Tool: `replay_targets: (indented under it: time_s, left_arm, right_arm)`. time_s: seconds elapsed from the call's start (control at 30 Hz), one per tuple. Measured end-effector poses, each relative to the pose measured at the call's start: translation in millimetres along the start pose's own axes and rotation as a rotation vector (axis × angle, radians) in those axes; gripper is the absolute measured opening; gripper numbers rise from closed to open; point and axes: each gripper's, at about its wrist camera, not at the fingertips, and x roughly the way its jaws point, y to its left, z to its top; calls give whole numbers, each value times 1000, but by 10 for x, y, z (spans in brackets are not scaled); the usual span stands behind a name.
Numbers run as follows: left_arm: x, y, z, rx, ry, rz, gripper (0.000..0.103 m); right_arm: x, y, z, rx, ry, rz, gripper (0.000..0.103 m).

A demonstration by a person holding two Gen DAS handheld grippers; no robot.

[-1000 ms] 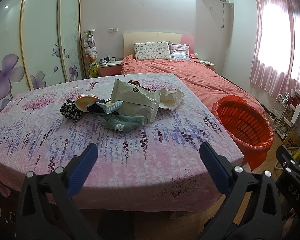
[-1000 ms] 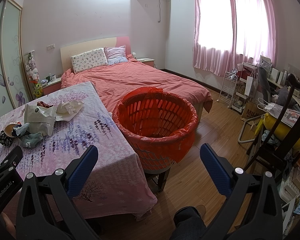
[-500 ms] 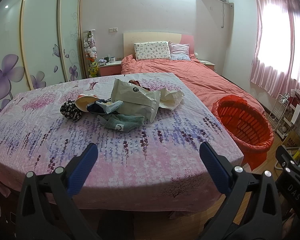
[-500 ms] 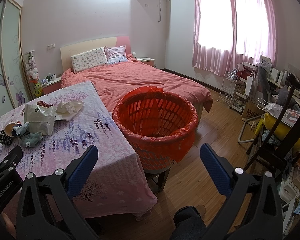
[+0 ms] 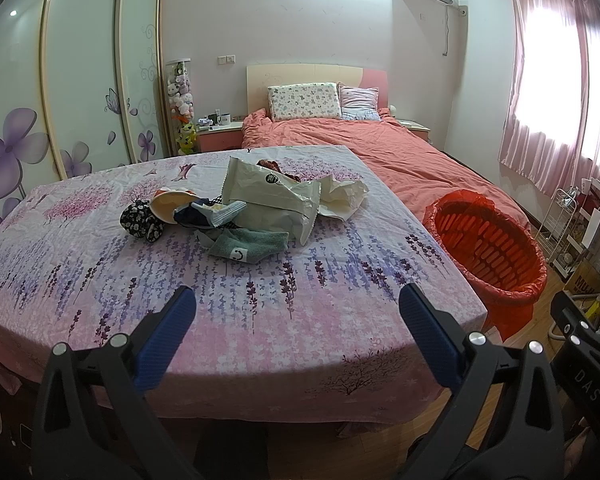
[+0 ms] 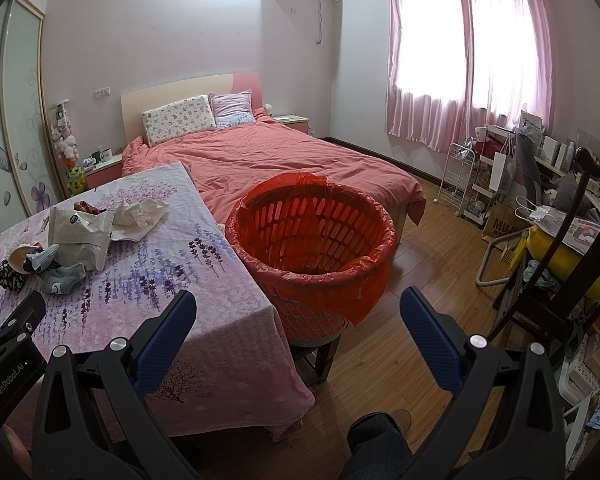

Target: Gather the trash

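Both the left gripper (image 5: 296,320) and right gripper (image 6: 296,320) gape wide and empty, while the light, crinkly snack wrapper (image 5: 272,204) mid-table looks easiest pinched by its crimped edge.

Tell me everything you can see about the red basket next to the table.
The round red plastic slatted basket stands upright beside the table covered in a pink floral cloth, between it and the bed with the salmon-pink cover. A thin red plastic bag liner is folded over its rim and hangs down the outside. It looks empty inside and seems to rest on a dark stool. Neither tool touches it.
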Motion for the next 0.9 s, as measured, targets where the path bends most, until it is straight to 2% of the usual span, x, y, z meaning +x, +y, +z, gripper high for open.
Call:
replay_targets:
  time_s: [0.6,0.77,0.9]
  left_arm:
    - [15,64,-6,-15,-2,15,99]
    - [192,352,70,-56,6,48,99]
    - [331,681,116,-94,17,99,99]
  right_arm:
    - [43,6,-3,-1,-3,9,101]
    - [140,62,52,3,-4,60,101]
    - [273,335,101,-21,-8,114,101]
